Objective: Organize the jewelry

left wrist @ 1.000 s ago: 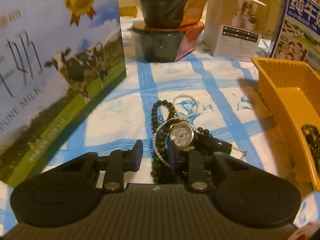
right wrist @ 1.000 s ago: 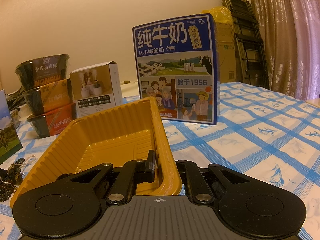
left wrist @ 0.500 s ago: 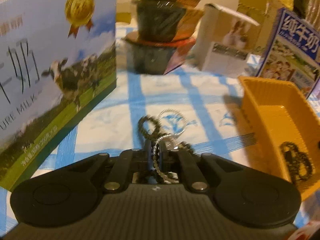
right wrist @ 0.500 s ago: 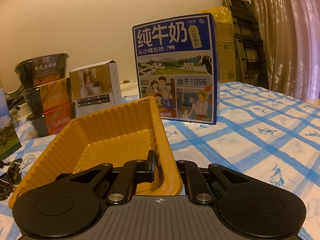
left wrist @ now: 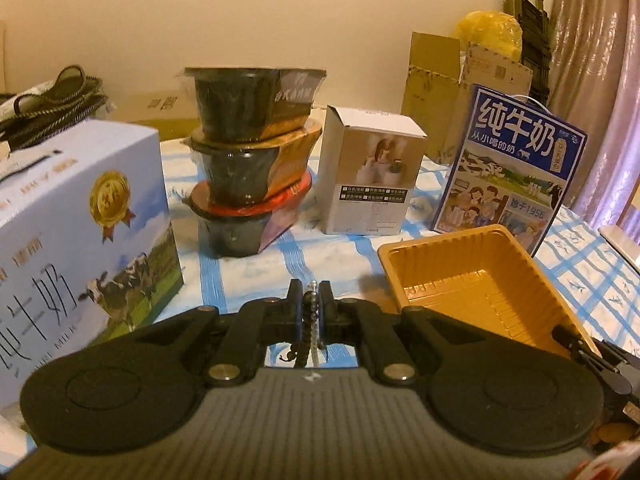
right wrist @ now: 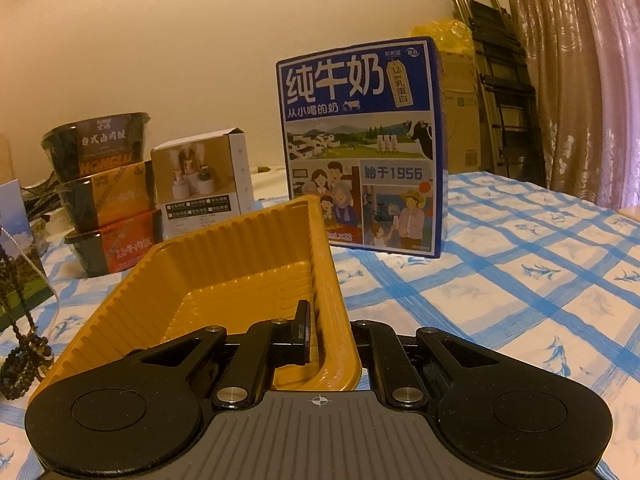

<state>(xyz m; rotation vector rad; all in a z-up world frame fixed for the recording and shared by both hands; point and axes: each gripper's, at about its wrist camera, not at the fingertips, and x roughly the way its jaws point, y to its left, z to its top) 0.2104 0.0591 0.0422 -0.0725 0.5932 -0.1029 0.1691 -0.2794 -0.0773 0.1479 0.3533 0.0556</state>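
Observation:
My left gripper (left wrist: pixel 310 312) is shut on a dark bead strand (left wrist: pixel 307 320) and a thin silvery beaded bracelet, held well above the cloth. Their loose ends hang below the fingers. In the right wrist view the same dark beads (right wrist: pixel 18 344) dangle at the far left edge. The yellow plastic tray (left wrist: pixel 532 280) sits to the right of the left gripper. My right gripper (right wrist: pixel 320 330) is shut on the tray's near right wall (right wrist: pixel 328 292). One of its fingers (right wrist: pixel 302 332) is inside the tray and the other is hidden behind the wall. I cannot tell whether the watch hangs with the beads.
A large pale-blue milk box (left wrist: pixel 80 220) stands at the left, three stacked dark food bowls (left wrist: pixel 252 152) and a white carton (left wrist: pixel 372 172) behind, a blue milk carton (left wrist: pixel 512 168) beyond the tray. Blue-checked cloth (right wrist: pixel 520 280) stretches to the right, with cardboard boxes, a ladder and a curtain farther back.
The left gripper closed on the bead strands lying on the cloth and rose with them, its view tipping up toward the wall. The right gripper stayed on the tray wall.

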